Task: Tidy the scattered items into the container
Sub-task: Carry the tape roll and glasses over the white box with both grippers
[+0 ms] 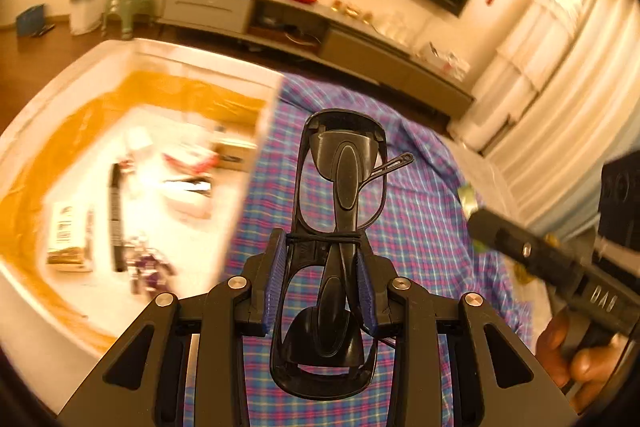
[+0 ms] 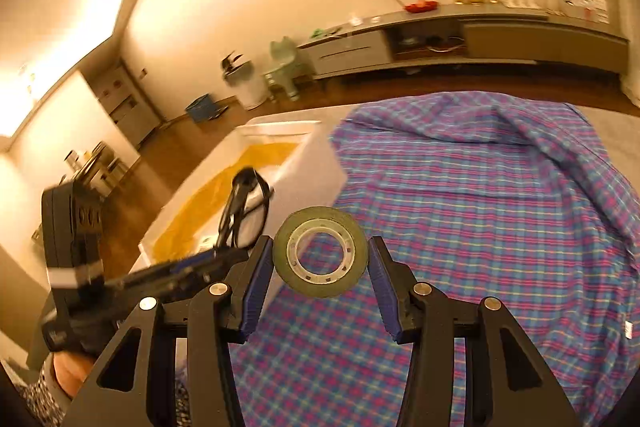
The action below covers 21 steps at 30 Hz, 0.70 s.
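Note:
Folded black glasses stand between the blue pads of my left gripper, which is shut on them above the plaid cloth, just right of the white container. A green-edged tape roll with a clear core is clamped in my right gripper, held above the cloth. In the right wrist view the left gripper with the glasses hangs over the container edge. The right gripper shows at the right of the left wrist view.
The container has yellow-taped inner walls and holds several items, among them a black pen and a small box. A blue-pink plaid cloth covers the surface. A low cabinet, green chair and white bin stand beyond.

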Motion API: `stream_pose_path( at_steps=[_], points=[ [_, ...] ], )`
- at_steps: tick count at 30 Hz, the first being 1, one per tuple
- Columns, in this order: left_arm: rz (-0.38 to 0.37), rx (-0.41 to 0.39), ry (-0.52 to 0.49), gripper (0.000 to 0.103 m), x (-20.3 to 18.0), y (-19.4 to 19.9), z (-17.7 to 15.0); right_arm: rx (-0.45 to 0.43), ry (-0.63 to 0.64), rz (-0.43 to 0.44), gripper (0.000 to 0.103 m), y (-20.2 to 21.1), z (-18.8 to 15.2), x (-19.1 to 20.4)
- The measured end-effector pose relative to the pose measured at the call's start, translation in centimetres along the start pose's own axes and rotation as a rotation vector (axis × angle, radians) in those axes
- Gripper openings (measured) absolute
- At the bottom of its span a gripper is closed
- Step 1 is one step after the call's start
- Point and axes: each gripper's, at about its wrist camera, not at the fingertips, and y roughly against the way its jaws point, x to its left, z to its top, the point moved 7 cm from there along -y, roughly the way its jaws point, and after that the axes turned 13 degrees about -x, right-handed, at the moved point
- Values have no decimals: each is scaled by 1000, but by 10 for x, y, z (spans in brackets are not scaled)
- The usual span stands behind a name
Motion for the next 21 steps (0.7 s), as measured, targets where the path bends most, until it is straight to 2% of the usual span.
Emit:
stream_pose_path(
  at_steps=[6,13,16,21],
  points=[
    [70,-47,163,34,57,10,19,36,-1,61,49,-20,1,37],
    [137,-19,347,34,112,-5,15,59,47,108,49,-45,17,77],
    [156,7,413,34,125,-15,9,78,72,133,49,-61,22,95],
    [194,27,468,34,135,-27,7,121,94,146,49,-95,26,114]
  ],
)
